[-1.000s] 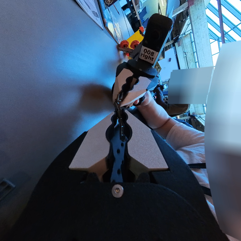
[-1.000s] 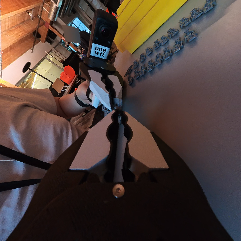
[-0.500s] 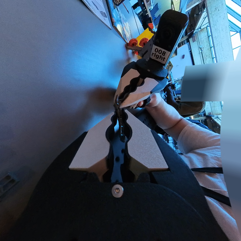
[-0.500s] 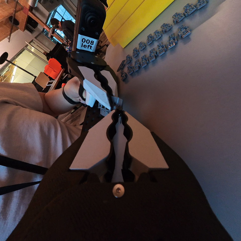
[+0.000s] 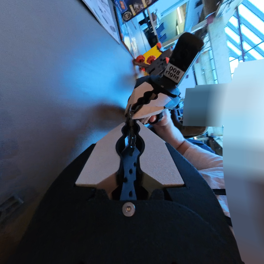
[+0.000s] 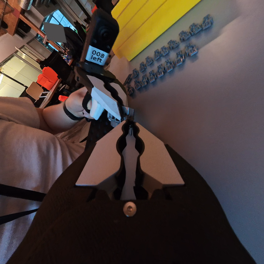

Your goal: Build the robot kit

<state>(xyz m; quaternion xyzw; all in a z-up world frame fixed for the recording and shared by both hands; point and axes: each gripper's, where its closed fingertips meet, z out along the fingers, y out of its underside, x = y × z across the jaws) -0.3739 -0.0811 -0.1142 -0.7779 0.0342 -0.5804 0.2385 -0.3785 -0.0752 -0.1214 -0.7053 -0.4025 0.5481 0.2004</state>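
Note:
My left gripper (image 5: 130,124) is shut on a black perforated strip (image 5: 129,172) that runs back between its fingers, with a small dark part (image 5: 131,137) at the tips. My right gripper (image 6: 130,123) is shut on a thin small grey part (image 6: 130,130). The two grippers meet tip to tip just above the grey table (image 6: 200,128). In the right wrist view the left gripper (image 6: 125,114) holds the grey metal piece (image 6: 130,111) and the strip (image 6: 98,132). In the left wrist view the right gripper (image 5: 129,113) pinches the same part.
Two rows of several small grey parts (image 6: 164,64) lie on the table beyond the grippers, beside a yellow box (image 6: 142,25). A yellow thing with red knobs (image 5: 145,59) and printed sheets (image 5: 105,21) sit at the table's far end. A person's sleeve (image 6: 28,150) is close by. The tips of both grippers are at nearly the same place.
Both grippers stay shut and tip to tip. The pair has swung a little, and the right gripper now sits farther right and lower in the left wrist view.

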